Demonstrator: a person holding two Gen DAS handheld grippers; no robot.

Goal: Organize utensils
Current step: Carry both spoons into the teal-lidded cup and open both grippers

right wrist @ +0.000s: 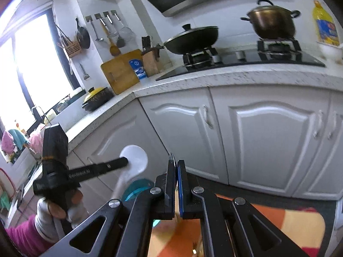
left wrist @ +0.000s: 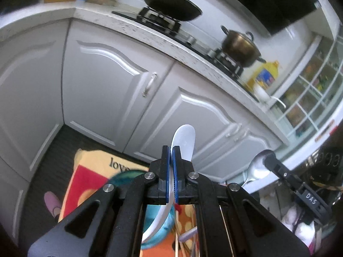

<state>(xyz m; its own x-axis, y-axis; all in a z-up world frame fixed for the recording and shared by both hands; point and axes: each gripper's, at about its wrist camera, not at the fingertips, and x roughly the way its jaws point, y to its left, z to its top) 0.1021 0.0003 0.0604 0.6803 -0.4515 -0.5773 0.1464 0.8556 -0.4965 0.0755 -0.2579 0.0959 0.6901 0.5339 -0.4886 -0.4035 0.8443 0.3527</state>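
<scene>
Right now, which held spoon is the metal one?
The right gripper's spoon: shiny steel bowl. The left gripper clamps a white plastic spoon.

Left gripper point(left wrist: 171, 167): black linkage arms, silver round screws, blue pads lining the jaws.
Right gripper point(right wrist: 176, 182): same black frame, silver screws, blue pads.
Hand point(right wrist: 60, 205): white glove.
Sleeve point(right wrist: 23, 235): magenta.

This is a home kitchen. A lidded wok point(right wrist: 193, 37) and a metal pot point(right wrist: 271, 22) sit on a gas hob point(right wrist: 240, 61) set into a speckled counter point(right wrist: 214, 77) above white cabinet doors point(right wrist: 272, 141). Ladles point(right wrist: 107, 30) hang on the tiled wall beside a wooden cutting board point(right wrist: 121, 70)
</scene>
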